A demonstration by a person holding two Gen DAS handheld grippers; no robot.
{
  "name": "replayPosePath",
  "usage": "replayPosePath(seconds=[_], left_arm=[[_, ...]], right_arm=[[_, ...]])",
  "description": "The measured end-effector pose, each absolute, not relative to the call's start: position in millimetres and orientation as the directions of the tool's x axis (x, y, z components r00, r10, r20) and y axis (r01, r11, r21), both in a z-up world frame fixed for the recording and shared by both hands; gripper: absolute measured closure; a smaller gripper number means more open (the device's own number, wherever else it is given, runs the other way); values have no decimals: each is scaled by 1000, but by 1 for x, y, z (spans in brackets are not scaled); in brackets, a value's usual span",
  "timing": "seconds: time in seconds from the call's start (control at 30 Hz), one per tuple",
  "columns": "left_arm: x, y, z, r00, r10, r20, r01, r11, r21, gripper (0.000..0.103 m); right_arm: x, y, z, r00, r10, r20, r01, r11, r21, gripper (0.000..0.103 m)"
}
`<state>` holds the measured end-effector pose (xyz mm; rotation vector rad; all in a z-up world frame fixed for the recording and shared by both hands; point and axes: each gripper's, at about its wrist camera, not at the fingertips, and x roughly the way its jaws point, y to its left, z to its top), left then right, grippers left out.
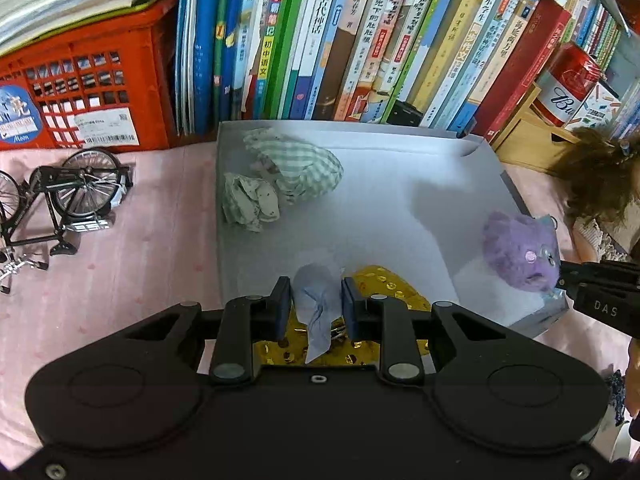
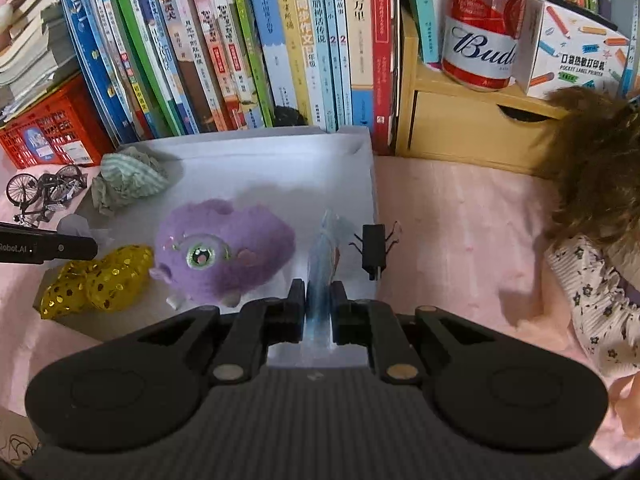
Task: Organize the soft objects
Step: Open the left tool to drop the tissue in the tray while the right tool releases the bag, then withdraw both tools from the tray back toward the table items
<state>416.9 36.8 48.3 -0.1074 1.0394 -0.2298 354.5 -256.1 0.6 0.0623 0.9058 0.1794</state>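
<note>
Delivery was the step in hand: left gripper clamped on a gold sequin pouch's pale tag above the white tray's near edge, right gripper pinching the purple plush's blue tag over the tray. Next, probably lower and release.

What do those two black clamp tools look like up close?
Both are matte black plastic. The left gripper has a wide rounded body with two round discs, silver pivot pins and dark blue pads on its fingers. The right gripper has the same shape with a ribbed top. From the side, one reads "DAS", the other "Robot.AI". No cables show.
</note>
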Motion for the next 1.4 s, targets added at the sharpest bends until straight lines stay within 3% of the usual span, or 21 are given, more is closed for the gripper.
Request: replayPosePath(seconds=[0.23, 0.37, 0.47, 0.77, 1.03, 1.4], left_arm=[[420, 40, 43, 487, -242, -839, 124, 970, -207, 78], [420, 43, 43, 484, -242, -841, 106, 970, -218, 65], [417, 43, 46, 485, -242, -840, 101, 970, -221, 64], [387, 43, 75, 534, -239, -811, 99, 970, -220, 55], [332, 40, 103, 621, -255, -741, 115, 965, -236, 47], [235, 15, 110, 733, -284, -618, 188, 958, -218, 39]], right_arm=[[359, -253, -2, 589, 195, -784, -129, 981, 147, 85], [359, -253, -1, 589, 216, -779, -136, 976, 168, 77], [356, -253, 2, 592, 211, -778, -134, 977, 163, 61], [332, -256, 29, 627, 200, -753, -132, 980, 150, 55], [292, -246, 57, 674, 240, -699, -168, 971, 171, 47], [218, -235, 81, 737, 292, -610, -263, 955, 138, 28]])
